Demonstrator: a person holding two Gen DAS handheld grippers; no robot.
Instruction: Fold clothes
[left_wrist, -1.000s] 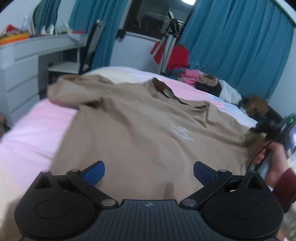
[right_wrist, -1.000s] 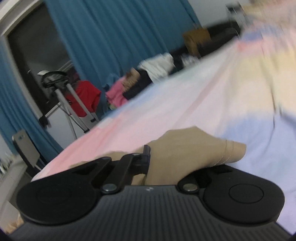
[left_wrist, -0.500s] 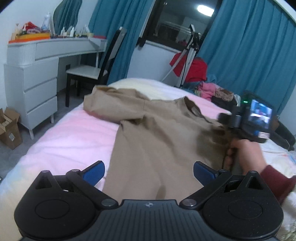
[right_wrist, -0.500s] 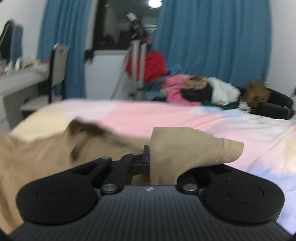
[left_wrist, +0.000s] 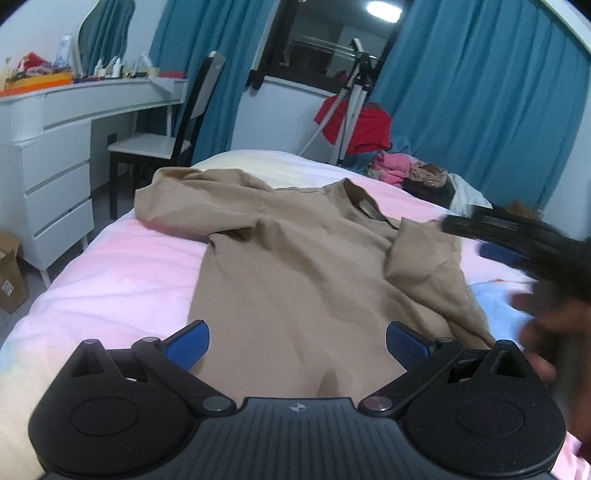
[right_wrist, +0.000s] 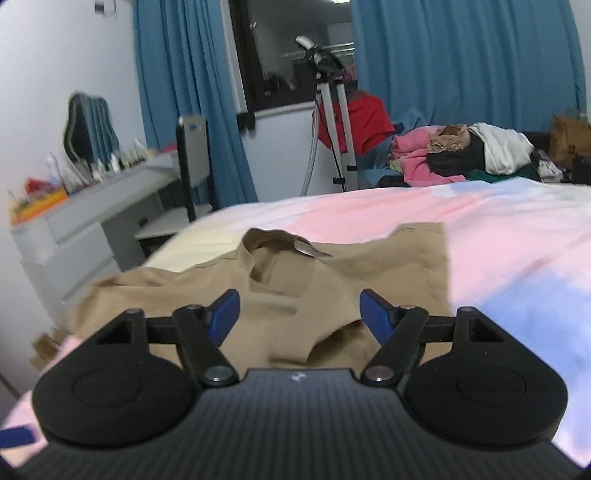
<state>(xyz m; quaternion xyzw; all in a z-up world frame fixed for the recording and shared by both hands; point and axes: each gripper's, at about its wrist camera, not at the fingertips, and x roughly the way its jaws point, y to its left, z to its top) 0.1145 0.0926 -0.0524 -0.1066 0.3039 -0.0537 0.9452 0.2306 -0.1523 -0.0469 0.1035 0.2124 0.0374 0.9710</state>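
My right hand-held gripper (right_wrist: 298, 310) has its jaws opening, already wide apart, with nothing pinched between the blue pads (right_wrist: 371, 308); it hangs just above the shirt (right_wrist: 332, 280), near the collar (right_wrist: 269, 240). My left hand-held gripper (left_wrist: 297, 341) is wide too, pads clear of the cloth, hovering over the lower part of the shirt.

In the left view the right gripper shows as a dark blur at the right edge, with the hand (left_wrist: 546, 332) holding it blurred below. The tan shirt lies on the bed (left_wrist: 110, 266), one sleeve (left_wrist: 192, 199) spread out to the left, the other sleeve (left_wrist: 421, 254) folded in over the body.

Past the bed stand a tripod (right_wrist: 336, 110), a pile of clothes (right_wrist: 454, 155), blue curtains (left_wrist: 480, 92), a chair (left_wrist: 177, 140) and a white dresser (left_wrist: 48, 147).
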